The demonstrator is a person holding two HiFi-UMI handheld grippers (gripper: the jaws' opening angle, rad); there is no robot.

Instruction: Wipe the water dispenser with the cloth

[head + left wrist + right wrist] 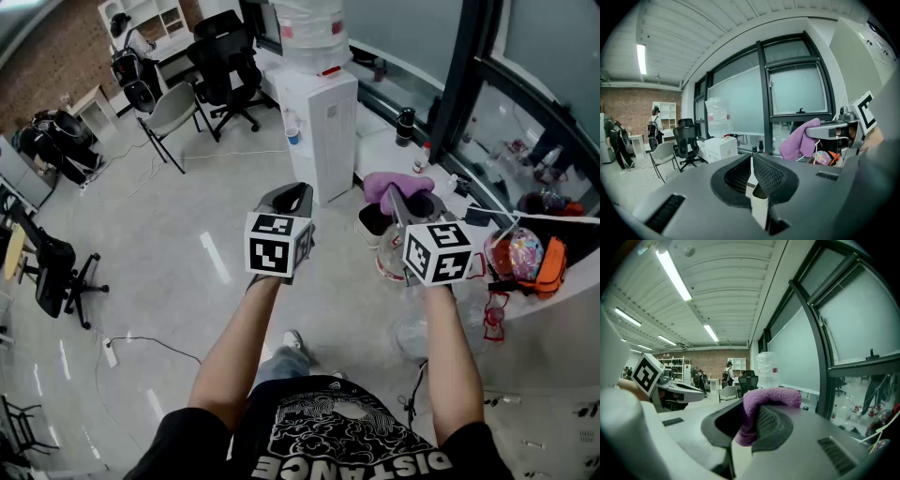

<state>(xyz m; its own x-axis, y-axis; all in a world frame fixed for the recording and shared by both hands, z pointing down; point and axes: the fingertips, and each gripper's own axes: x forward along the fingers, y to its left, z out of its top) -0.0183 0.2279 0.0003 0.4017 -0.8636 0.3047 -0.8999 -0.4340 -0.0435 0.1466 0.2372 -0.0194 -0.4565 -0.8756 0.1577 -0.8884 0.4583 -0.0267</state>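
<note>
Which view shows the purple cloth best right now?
Right gripper view: the purple cloth sits centre frame, clamped in the right gripper. Head view shows it small at that gripper's tip; left gripper view shows it from the side, hanging.

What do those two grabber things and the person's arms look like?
The left gripper and right gripper are grey with black ribbed pads. Each carries a white cube printed with black square markers. The person wears a black short-sleeved T-shirt with white print.
</note>
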